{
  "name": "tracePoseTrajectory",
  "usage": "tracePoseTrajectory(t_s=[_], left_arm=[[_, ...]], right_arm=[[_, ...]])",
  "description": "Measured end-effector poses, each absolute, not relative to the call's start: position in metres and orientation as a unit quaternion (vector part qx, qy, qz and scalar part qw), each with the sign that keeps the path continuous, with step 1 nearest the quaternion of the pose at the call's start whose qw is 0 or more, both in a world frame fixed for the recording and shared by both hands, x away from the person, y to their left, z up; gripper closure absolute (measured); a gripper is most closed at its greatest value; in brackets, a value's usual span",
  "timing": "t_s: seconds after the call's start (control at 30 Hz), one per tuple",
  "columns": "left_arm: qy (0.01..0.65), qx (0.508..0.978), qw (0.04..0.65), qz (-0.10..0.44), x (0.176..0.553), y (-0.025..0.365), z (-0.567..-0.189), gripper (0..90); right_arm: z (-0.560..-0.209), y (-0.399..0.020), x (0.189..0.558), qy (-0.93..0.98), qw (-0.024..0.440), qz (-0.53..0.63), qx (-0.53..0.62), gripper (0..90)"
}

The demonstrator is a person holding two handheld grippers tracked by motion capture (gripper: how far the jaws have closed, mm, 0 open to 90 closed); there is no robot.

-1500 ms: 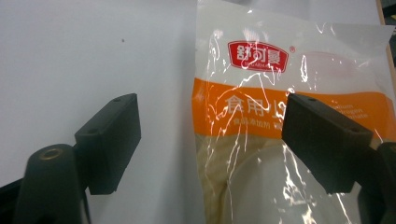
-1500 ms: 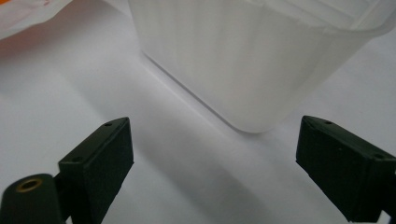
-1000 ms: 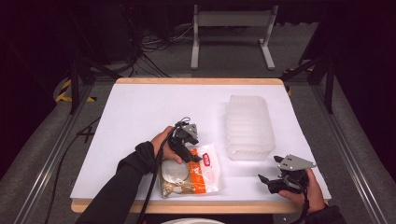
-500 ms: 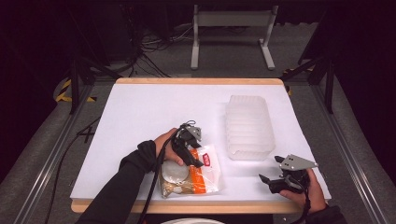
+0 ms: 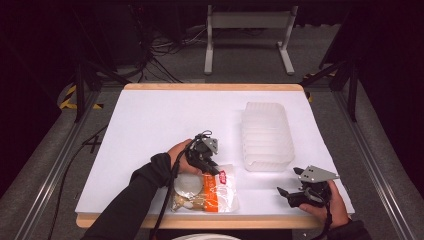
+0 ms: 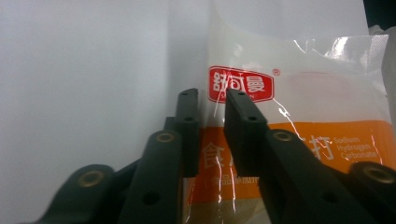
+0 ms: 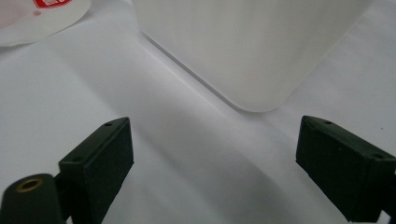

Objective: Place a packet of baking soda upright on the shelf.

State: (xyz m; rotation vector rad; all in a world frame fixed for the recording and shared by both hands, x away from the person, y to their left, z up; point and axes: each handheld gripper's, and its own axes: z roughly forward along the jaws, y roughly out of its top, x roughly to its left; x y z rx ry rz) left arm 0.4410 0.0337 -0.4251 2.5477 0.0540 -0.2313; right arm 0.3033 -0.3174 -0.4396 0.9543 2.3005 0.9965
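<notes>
The table (image 5: 150,125) is seen across the middle of the high view, covered in white with a wooden edge. A translucent ribbed tub (image 5: 266,135) is set upside down right of centre, its corner also showing at the top of the right gripper view (image 7: 252,51). The bag (image 5: 207,192), clear plastic with an orange band and a red label, is laid flat at the lower centre of the high view, near the front edge. Pale contents are seen in its left part.

The left gripper (image 5: 212,167) is held at the bag's upper edge. In the left gripper view its jaws (image 6: 212,121) have just been closing and are drawn near together, with a thin fold of the bag's film (image 6: 280,84) caught between them below the red label.

The right gripper (image 5: 286,192) is held low at the lower right of the high view, well apart from the bag. Its jaws are spread wide, with bare table between them (image 7: 212,154).
</notes>
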Motion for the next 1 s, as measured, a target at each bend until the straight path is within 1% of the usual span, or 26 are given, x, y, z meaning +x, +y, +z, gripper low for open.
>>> tracePoseTrajectory(t_s=[0.03,0.13,0.23,0.37,0.47,0.5,0.67,0.8,1.0], left_arm=[[0.024,0.953,0.289,-0.086,0.440,0.034,-0.424,84.9],[0.020,0.950,0.301,-0.077,0.437,0.037,-0.419,89.6],[0.024,0.947,0.316,-0.054,0.432,0.043,-0.410,89.8],[0.047,0.935,0.350,-0.018,0.428,0.060,-0.395,90.0],[0.081,0.921,0.380,0.009,0.428,0.080,-0.385,90.0],[0.093,0.916,0.389,0.009,0.430,0.088,-0.383,90.0],[0.152,0.898,0.411,0.041,0.437,0.126,-0.381,90.0],[0.189,0.882,0.429,0.041,0.442,0.155,-0.386,90.0],[0.223,0.875,0.428,0.048,0.443,0.185,-0.393,90.0]], right_arm=[[-0.440,-0.317,0.303,0.835,0.228,0.361,0.347,11.9],[-0.439,-0.318,0.303,0.835,0.228,0.361,0.346,11.9],[-0.439,-0.318,0.303,0.835,0.228,0.362,0.346,11.9],[-0.438,-0.318,0.303,0.833,0.230,0.364,0.348,11.9],[-0.438,-0.318,0.304,0.832,0.231,0.364,0.348,12.0],[-0.438,-0.318,0.304,0.833,0.231,0.363,0.348,12.0],[-0.439,-0.317,0.305,0.832,0.231,0.363,0.349,12.0],[-0.439,-0.318,0.307,0.833,0.229,0.362,0.350,11.9],[-0.440,-0.319,0.308,0.834,0.229,0.361,0.350,12.0]])
